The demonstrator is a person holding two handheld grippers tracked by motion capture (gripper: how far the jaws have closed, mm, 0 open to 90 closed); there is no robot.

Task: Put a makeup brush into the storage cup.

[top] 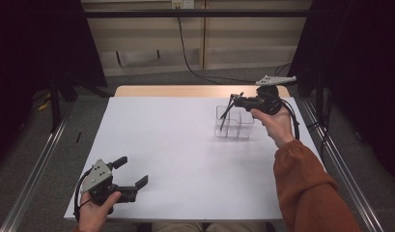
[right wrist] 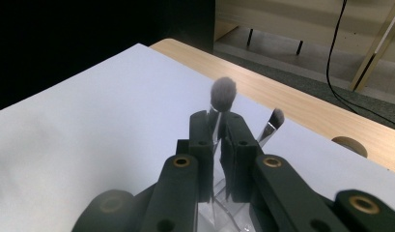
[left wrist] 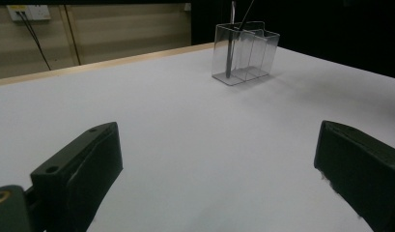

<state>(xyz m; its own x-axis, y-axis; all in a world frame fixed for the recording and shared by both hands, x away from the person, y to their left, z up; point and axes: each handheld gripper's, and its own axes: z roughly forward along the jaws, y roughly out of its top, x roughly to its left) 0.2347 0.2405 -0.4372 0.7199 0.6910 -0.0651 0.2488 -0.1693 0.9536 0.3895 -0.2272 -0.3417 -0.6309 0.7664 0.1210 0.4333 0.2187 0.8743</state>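
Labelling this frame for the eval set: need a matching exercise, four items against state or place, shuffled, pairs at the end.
Column 1:
1. left tongs
2. right tongs
3. clear organizer
4. second brush

Column 2:
A. stands on the far right part of the white table
B. shut on a brush with a round fluffy head
C. open, nothing between the jaws, near the front left corner
D. leans in the organizer, free of any grip

Pairs: 1-C, 2-B, 3-A, 4-D
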